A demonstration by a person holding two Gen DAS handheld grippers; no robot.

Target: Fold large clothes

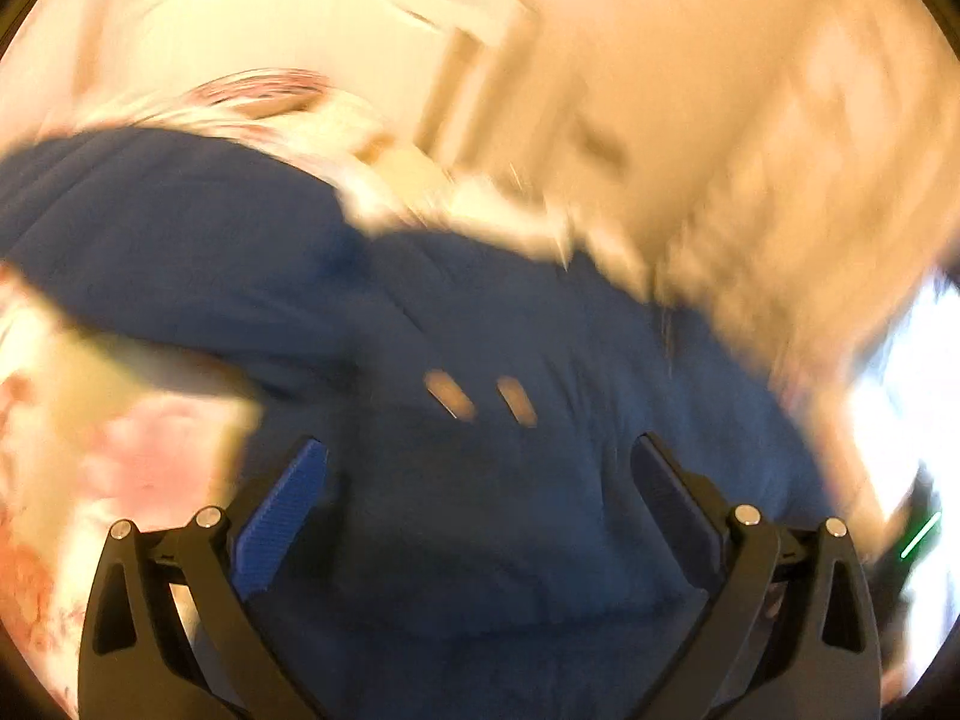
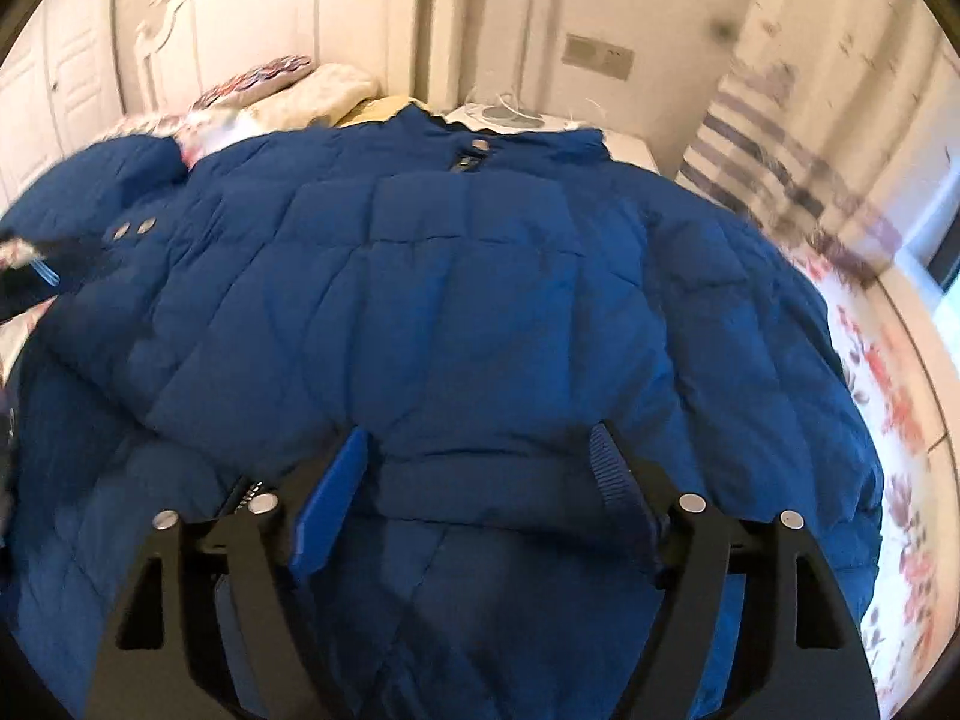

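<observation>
- Jacket (image 2: pixel 456 300): blue, quilted, spread across a floral bedspread (image 2: pixel 900 420), collar toward the headboard (image 2: pixel 240 12).
- Right gripper (image 2: pixel 480 468): jaws apart, straddling a folded band of fabric, not clamped.
- Left gripper (image 1: pixel 480 480): jaws spread wide over the jacket (image 1: pixel 480 330) (view badly blurred), gripping nothing.
- Free bedspread lies along the jacket's right edge.
- Right view alone shows collar snaps (image 2: pixel 479 145).
- No legible writing.

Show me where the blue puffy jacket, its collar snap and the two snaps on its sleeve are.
Blue jacket (image 2: pixel 480 300): right wrist view, on its quilted middle panel.
Collar snap (image 2: pixel 479 145): right wrist view, on the metal button below the collar.
Sleeve snaps (image 2: pixel 133 229): right wrist view, between the pair on the left sleeve.
</observation>
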